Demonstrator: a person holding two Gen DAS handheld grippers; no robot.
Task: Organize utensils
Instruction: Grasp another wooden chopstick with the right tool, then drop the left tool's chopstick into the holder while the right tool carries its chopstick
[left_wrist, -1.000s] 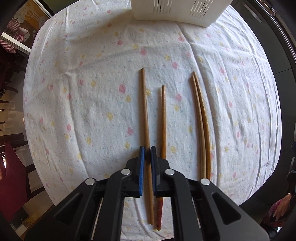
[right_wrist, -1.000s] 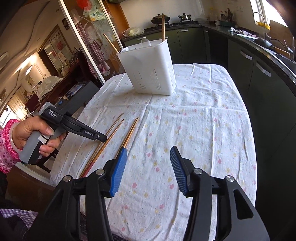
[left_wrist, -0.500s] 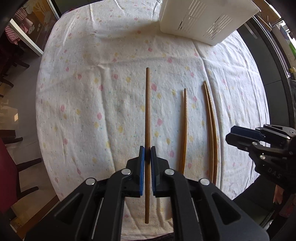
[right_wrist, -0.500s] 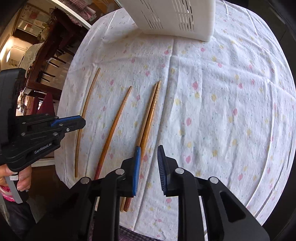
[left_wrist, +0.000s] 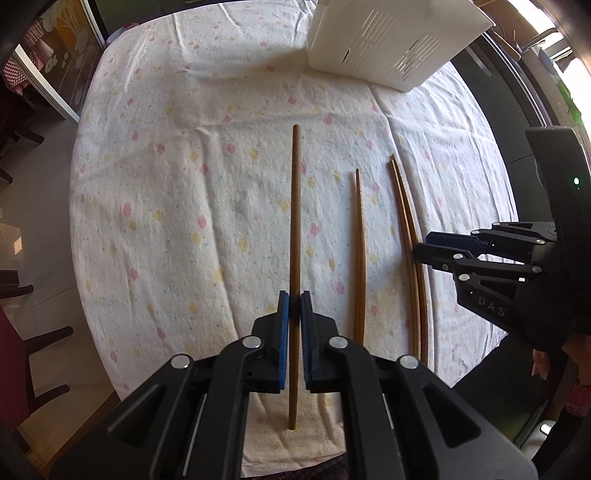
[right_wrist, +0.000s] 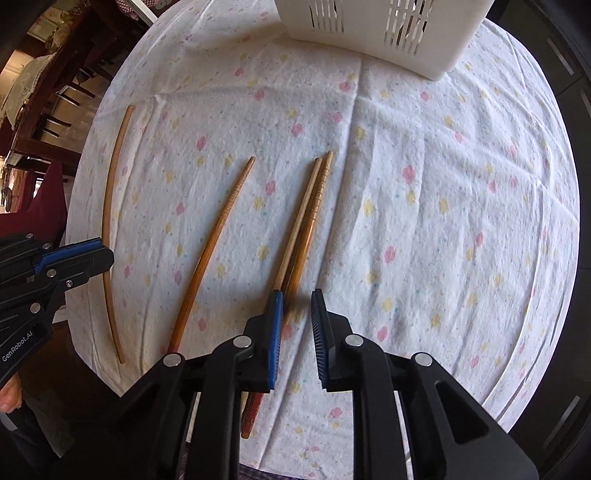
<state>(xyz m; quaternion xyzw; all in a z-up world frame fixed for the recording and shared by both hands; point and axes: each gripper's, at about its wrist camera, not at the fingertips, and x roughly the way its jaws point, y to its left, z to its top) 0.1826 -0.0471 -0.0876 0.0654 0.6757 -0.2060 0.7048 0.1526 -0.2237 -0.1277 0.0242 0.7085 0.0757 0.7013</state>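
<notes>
My left gripper (left_wrist: 294, 310) is shut on a plain brown chopstick (left_wrist: 294, 221) and holds it above the flowered tablecloth; the right wrist view shows this chopstick (right_wrist: 109, 206) and gripper (right_wrist: 94, 254) at the far left. A single ridged chopstick (left_wrist: 359, 251) (right_wrist: 218, 236) lies on the cloth. A pair of chopsticks (left_wrist: 408, 236) (right_wrist: 306, 218) lies side by side further right. My right gripper (right_wrist: 297, 317) is open over the near ends of that pair, not touching them; it shows in the left wrist view (left_wrist: 436, 247). A white slotted utensil basket (left_wrist: 391, 40) (right_wrist: 376, 33) stands at the far side.
The tablecloth (right_wrist: 443, 206) covers a rounded table. Dark chairs and floor (left_wrist: 22, 258) lie beyond its left edge. A dark counter (left_wrist: 491, 74) runs along the right side.
My left gripper has lifted the chopstick off the cloth and away from the others. My right gripper has come down from higher up to the pair and narrowed its jaws.
</notes>
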